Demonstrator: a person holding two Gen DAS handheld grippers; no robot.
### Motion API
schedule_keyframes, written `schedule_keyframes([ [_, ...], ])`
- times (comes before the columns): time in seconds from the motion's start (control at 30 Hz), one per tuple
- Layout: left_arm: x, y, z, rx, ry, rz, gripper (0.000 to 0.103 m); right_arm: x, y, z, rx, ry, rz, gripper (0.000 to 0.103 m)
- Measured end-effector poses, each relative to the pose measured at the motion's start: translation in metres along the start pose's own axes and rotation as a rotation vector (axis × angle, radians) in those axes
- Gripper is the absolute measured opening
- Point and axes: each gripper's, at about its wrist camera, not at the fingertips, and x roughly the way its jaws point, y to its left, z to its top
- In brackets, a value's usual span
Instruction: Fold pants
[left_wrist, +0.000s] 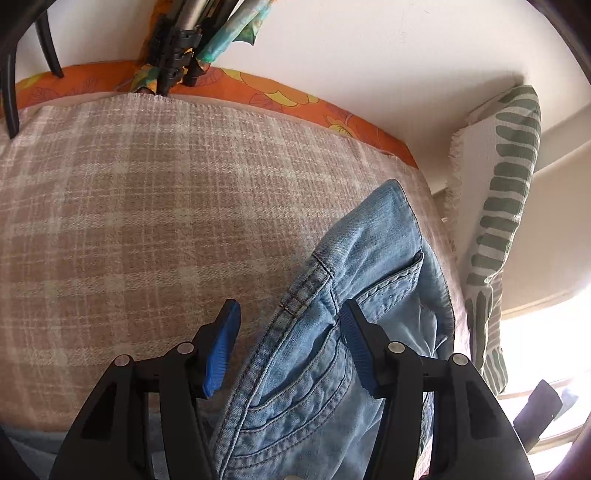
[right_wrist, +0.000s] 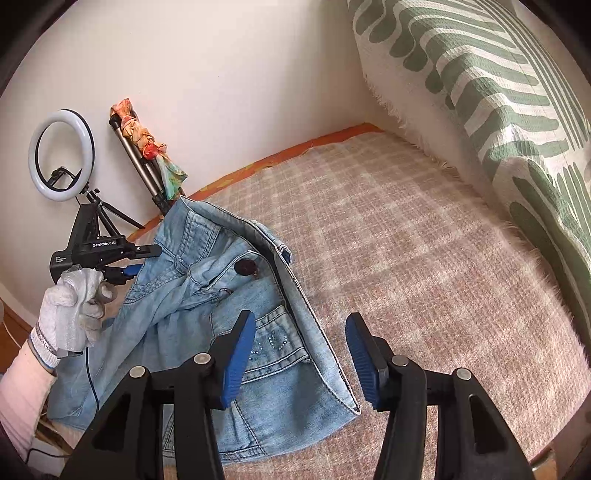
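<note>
Left gripper (left_wrist: 290, 345): jaws apart, the blue pads either side of the denim waistband edge with a gap on both sides; nothing is pinched
Left gripper from the other side (right_wrist: 142, 260): held by a white-gloved hand (right_wrist: 75, 308) at the far left edge of the pants, its tips at the waistband
Right gripper (right_wrist: 301, 356): jaws wide apart above the near part of the pants; its left pad (right_wrist: 238, 363) is over the pocket area, its right pad over bare blanket
Pants (right_wrist: 221, 317): light blue jeans, lying crumpled on the blanket ahead and to the left of the right gripper, waistband open, dark button (right_wrist: 245, 266) showing, a small rhinestone pattern on the pocket just beyond the left pad
Blanket (right_wrist: 424, 266): beige and white check, covering the surface under both grippers
Orange sheet (left_wrist: 258, 90): flowered edge showing beyond the blanket, along the wall
Cushion (right_wrist: 498, 92): white with green stripes, to the right of the right gripper
Ring light (right_wrist: 62, 155): on a small tripod, far left, behind the left gripper
Tripod with scarf (right_wrist: 147, 162): leaning against the wall beyond the pants
</note>
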Motion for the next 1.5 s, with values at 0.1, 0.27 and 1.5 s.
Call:
schedule_keyframes([
  [0.1,0.005,-0.009,-0.001,0.035,-0.001,0.020,0.052,0.011,-0.006,-0.002,0.000,0.027,-0.021,0.053],
  [0.27,0.005,-0.025,-0.004,0.097,-0.038,0.044,0.007,0.021,-0.016,-0.009,0.028,0.076,-0.017,0.053],
  [1.5,-0.023,-0.146,-0.219,0.627,0.103,0.016,0.012,0.033,-0.035,-0.035,0.239,0.239,0.499,0.061],
])
